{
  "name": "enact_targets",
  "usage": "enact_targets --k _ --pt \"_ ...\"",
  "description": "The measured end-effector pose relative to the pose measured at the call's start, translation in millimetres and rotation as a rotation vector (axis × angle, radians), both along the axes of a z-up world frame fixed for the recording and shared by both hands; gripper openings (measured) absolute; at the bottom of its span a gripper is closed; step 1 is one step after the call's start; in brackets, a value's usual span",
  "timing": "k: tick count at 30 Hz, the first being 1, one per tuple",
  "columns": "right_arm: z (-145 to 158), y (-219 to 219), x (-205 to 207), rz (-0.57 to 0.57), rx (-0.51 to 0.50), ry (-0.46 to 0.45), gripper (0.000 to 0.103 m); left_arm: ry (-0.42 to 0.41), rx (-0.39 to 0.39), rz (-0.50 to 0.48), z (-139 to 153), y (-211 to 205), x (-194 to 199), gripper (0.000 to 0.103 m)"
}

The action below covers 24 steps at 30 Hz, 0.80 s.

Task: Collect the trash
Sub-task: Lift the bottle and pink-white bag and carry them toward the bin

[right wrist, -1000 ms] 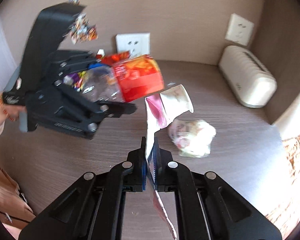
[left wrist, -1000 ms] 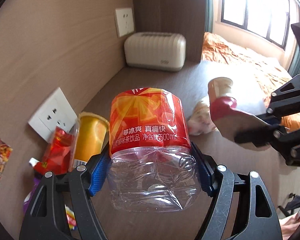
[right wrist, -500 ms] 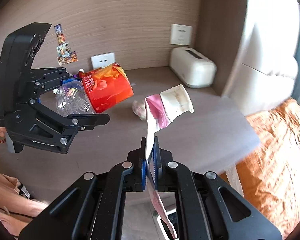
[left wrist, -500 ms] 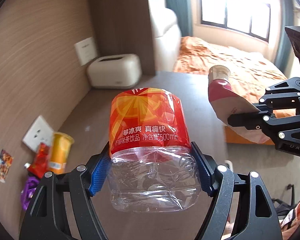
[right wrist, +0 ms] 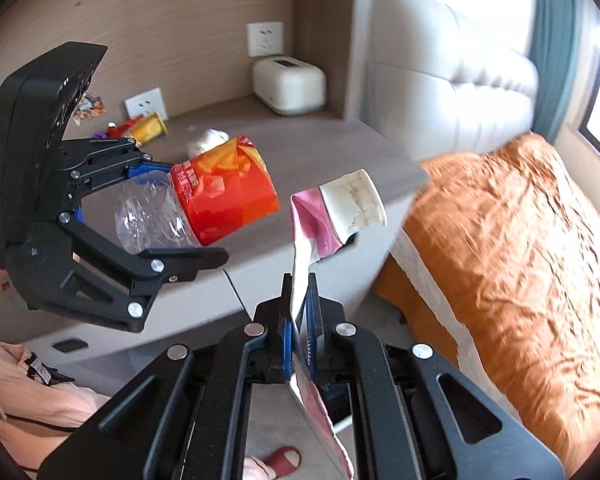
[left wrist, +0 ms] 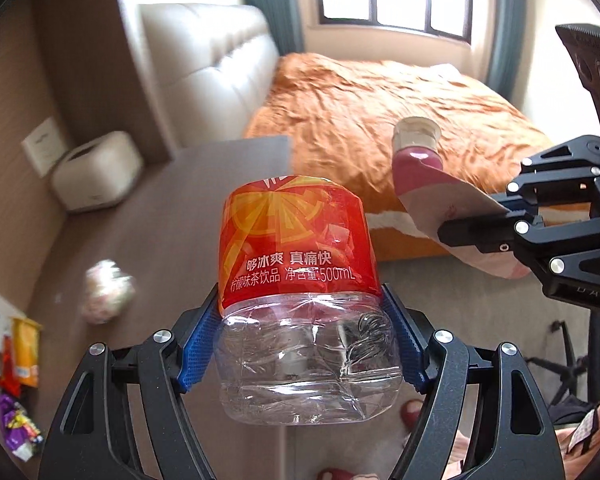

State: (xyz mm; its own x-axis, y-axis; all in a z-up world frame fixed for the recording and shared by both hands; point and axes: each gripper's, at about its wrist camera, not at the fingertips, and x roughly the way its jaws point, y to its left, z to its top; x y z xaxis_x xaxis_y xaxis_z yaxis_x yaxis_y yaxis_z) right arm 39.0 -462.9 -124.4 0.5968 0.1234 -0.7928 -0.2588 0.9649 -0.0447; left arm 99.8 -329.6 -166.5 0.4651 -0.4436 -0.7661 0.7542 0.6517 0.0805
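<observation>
While both tools carry loads, the left gripper [left wrist: 302, 340] has its blue pads pressed against the clear lower body of a crushed plastic bottle [left wrist: 300, 280], red-orange label pointing away from the camera; squeeze is across the wide, dented part, probably because that gives the pads the most bite. Right gripper [right wrist: 300, 320] is pinched nearly flat on the torn pink wall of a flattened paper cup [right wrist: 336, 212], white rim end sticking up and forward, loose strip hanging below the fingers. Thin paper edge, so grip looks slip-prone if swung.

Both items are held in the air, off the desk [right wrist: 300, 152], out over the floor gap beside the bed [right wrist: 520, 240]. Judging by this, the step is transport to a bin; no bin is in view.

Trash left on the desk: crumpled wad [left wrist: 106, 298], yellow-orange snack tube [right wrist: 150, 128], small wrappers [left wrist: 14, 424] by the wall socket [right wrist: 146, 102]. White box [right wrist: 290, 84] at the back corner looks like furniture, not trash.
</observation>
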Motion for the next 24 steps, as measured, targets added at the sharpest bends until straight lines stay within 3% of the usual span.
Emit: enact_targets --k 7,14,18,24 --pt "-26 -51 -15 -0.048 0.022 0.064 0.007 0.053 0.051 -0.056 -34 -59 -17 0.073" --pt "-71 -93 -11 -0.077 0.046 0.121 0.007 0.104 0.132 -0.087 -92 -109 -20 0.073" --pt "-115 -112 -1 -0.102 0.058 0.143 0.007 0.135 0.155 -0.099 -131 -127 -10 0.073" --pt "-196 -127 14 -0.094 0.064 0.213 0.007 0.210 0.188 -0.107 -220 -143 7 0.073"
